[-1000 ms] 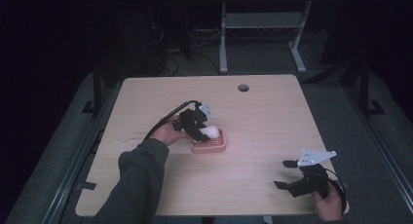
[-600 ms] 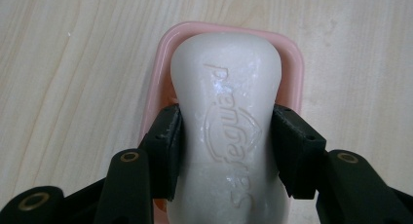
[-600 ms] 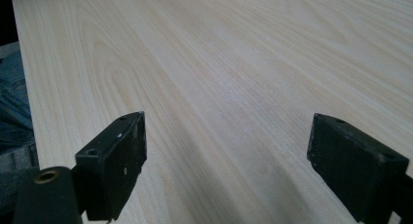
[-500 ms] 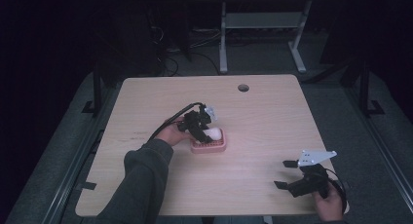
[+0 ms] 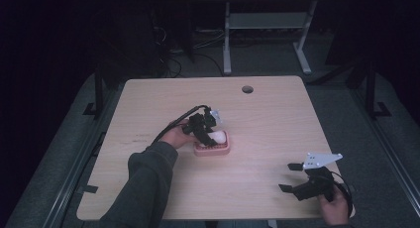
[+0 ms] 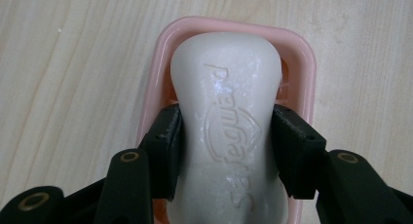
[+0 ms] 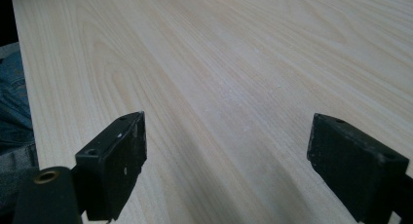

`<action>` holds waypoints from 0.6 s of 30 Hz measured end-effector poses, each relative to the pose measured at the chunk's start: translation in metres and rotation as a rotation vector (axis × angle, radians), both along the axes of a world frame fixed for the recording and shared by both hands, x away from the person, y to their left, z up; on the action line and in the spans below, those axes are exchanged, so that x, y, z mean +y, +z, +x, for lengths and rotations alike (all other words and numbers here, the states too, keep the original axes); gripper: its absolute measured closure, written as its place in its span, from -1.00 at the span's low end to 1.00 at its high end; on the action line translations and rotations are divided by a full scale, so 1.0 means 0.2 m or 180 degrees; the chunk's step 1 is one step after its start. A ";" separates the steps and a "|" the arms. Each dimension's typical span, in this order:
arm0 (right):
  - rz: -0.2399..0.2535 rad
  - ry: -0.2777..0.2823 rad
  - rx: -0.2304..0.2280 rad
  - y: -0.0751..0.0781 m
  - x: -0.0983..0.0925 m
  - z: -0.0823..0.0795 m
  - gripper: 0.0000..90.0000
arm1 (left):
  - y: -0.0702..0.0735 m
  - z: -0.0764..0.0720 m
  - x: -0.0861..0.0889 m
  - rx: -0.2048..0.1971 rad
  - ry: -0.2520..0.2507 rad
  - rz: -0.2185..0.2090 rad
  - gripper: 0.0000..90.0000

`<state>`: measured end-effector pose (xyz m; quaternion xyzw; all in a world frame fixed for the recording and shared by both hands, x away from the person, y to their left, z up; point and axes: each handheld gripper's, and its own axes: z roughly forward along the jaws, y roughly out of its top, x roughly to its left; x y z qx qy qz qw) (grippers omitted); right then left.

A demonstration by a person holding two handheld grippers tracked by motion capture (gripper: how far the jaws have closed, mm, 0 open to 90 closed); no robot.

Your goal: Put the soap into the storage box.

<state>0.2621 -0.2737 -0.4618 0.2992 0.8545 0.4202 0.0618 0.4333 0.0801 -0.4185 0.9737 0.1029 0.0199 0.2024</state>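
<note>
A white bar of soap lies over a pink soap dish on the wooden table. My left gripper is shut on the soap, one black jaw pressed to each of its long sides, right above the dish. In the high view the soap and dish sit near the table's middle, with my left gripper over them. My right gripper stands open near the table's front right corner; its jaws are wide apart with bare wood between them.
The wooden table has a round cable hole near its far edge. A metal stand and cables lie on the dark floor behind the table. Blue cloth shows past the table edge in the right gripper view.
My left gripper with the soap has shifted slightly right and lower over the pink dish. The right gripper has stayed where it was.
</note>
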 end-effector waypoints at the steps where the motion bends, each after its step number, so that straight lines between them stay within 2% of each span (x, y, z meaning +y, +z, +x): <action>1: -0.0003 0.0001 -0.0002 0.00 0.00 0.00 -0.69 | 0.00 0.00 0.00 -0.0003 -0.0012 0.0013 0.09; 18: 0.0003 0.0007 -0.0010 0.00 -0.01 0.00 -0.69 | -0.01 0.00 -0.03 -0.0002 -0.0057 0.0081 0.09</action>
